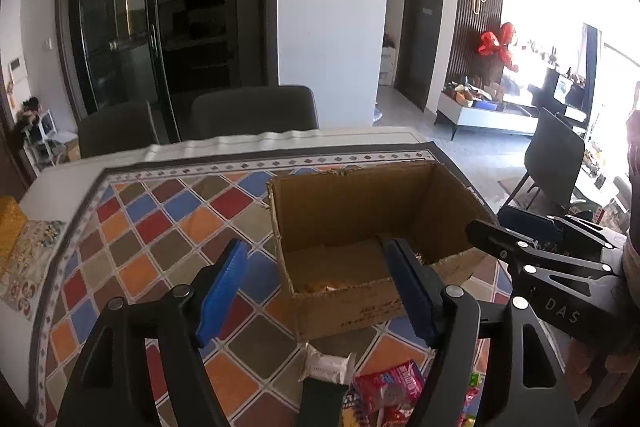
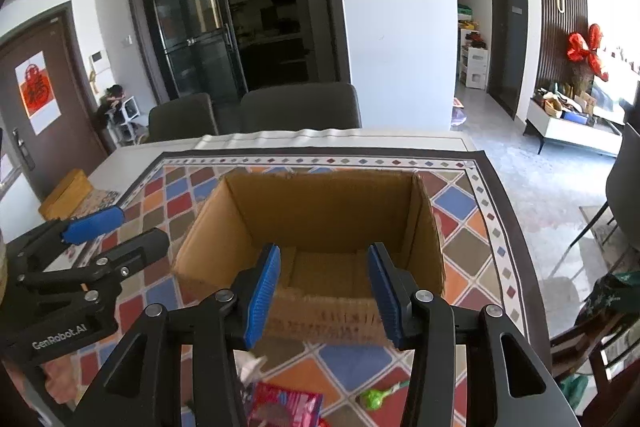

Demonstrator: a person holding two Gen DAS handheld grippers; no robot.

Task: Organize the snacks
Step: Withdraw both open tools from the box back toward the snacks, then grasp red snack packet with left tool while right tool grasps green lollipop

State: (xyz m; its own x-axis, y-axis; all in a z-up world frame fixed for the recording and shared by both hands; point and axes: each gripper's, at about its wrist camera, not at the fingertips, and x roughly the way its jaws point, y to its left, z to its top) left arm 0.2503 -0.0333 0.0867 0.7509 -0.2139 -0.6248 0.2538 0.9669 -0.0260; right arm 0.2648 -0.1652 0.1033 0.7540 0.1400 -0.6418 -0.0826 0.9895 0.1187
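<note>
On the left, the left claw (image 1: pixel 316 291) stands wide with nothing between its blue pads; it hangs over the near left corner of the cardboard box (image 1: pixel 360 227), one finger outside the box wall and the other over its opening. Below it, on the patterned tabletop (image 1: pixel 160 227), a white wrapped snack (image 1: pixel 328 367) lies just in front of the box, and a red and pink packet (image 1: pixel 390 387) lies just beside that, with more bright wrappers crowding the bottom edge of the left wrist view, too cut off to name.

In the middle, the open-topped box sits on the tabletop. Some orange-yellow pieces (image 1: pixel 324 285) show low on its floor against the near wall, so a little appears to be packed already; what they are I cannot tell. The rest of the floor seen from either wrist is bare cardboard.

To the right, the right claw (image 2: pixel 324 291) is partly open, narrower than the left, and empty, poised over the near wall of the box. Under it a green lollipop (image 2: pixel 372 398) lies on the tabletop, apart from the red packet.

As I judge it, the task is at an early stage: several snacks are still outside the box and neither claw carries one, so the next pick comes from the pile in front.
</note>
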